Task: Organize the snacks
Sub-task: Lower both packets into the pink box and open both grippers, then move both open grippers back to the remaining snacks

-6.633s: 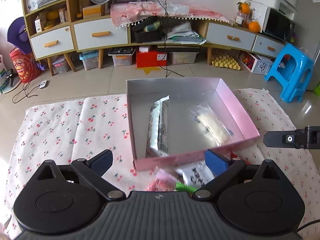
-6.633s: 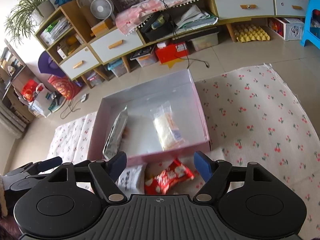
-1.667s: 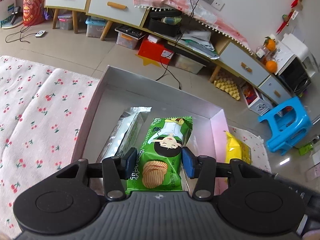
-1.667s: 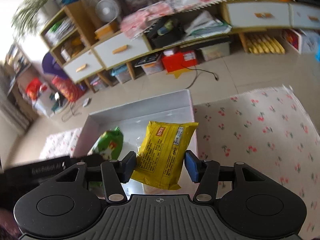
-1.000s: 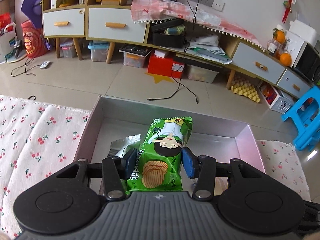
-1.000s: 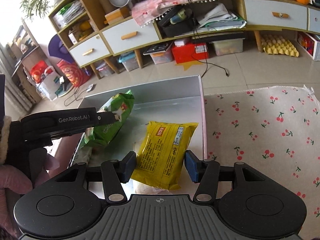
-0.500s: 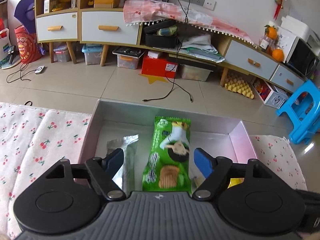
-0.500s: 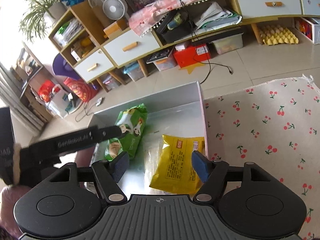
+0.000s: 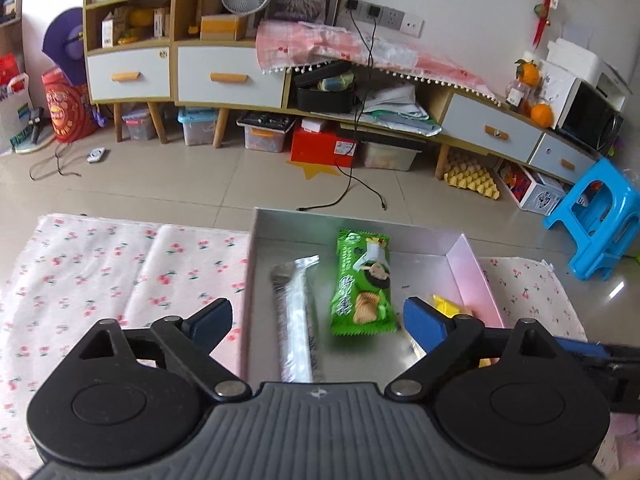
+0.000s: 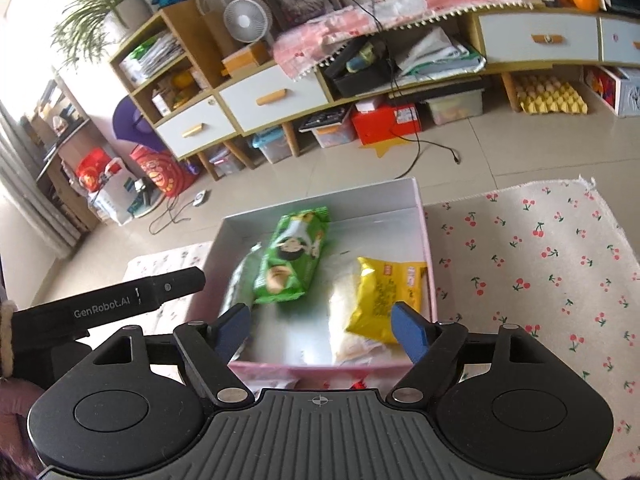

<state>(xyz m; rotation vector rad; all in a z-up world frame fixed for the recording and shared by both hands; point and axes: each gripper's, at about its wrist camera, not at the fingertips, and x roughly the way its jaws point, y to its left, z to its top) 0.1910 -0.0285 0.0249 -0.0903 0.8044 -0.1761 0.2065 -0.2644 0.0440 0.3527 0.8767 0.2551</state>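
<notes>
Cherry-print cloth (image 10: 540, 248) covers the low surface, w/ a cluttered sideboard (image 9: 224, 76) and tiled floor behind. Pink box (image 10: 427, 248) sits mid-cloth, its far edge toward the sideboard.

Risks, as I judge them: more snacks look to lie on the cloth just outside the box's near wall (image 10: 320, 382), half hidden under the right gripper (image 10: 322, 330), so they could get missed, or the thin wall could be knocked or dragged when reaching down for them. Both grippers hang close over the box's near edge, so they could clash. Loose foil packs are slippery & may slide or stack unevenly.

Box contents:
- silver pack (image 9: 294, 312), along the left wall
- green chips bag (image 9: 362, 284), mid-box, lengthwise, partly over the silver pack in the right view
- yellow pack (image 10: 386, 298), near-right corner, lying on a clear bag (image 10: 344, 320)

Left gripper (image 9: 316, 316): jaws opening, already wide, nothing gripped; green bag lies below, untouched. Right gripper: jaws opening too, pads clear of the yellow pack, nothing held.
</notes>
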